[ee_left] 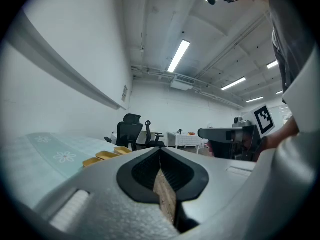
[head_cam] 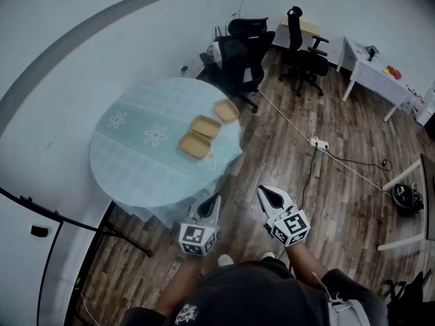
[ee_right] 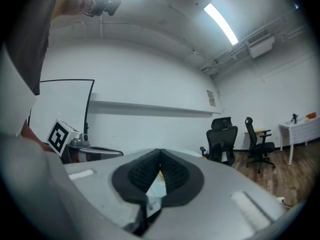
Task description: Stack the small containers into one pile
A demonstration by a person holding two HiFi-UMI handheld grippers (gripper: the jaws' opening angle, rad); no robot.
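Head view: my left gripper [head_cam: 215, 198] and right gripper [head_cam: 262, 191], jaws clenched empty, hang short of the surface [head_cam: 129, 161]; stacking looks unstarted, so next I reach the tan containers [head_cam: 205, 126].

Round table [head_cam: 129, 175] with pale blue cloth [head_cam: 146, 138]; three tan containers [head_cam: 206, 126] side by side

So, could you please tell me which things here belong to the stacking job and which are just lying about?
Job: three yellow containers, round table, left gripper, right gripper, both shut and empty.
Lying about: office chairs, white table, power strip on the floor.
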